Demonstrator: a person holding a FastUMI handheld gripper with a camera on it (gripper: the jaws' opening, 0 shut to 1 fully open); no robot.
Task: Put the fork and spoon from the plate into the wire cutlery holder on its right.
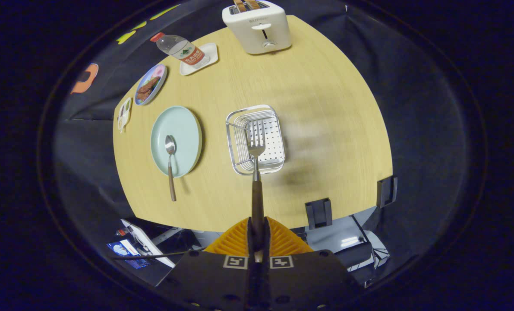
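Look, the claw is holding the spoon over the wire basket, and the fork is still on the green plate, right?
Swapped. The gripper view shows the claw shut on the fork, its tines over the wire basket. The spoon is the one on the green plate.

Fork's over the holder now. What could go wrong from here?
1. The hand-held gripper pinches the fork only at its handle end, so it might pivot or slip.
2. The tines sit above the wire cutlery holder; a careless drop could catch on the wires or nudge the holder.
3. The spoon overhangs the plate rim and may tip when grabbed.
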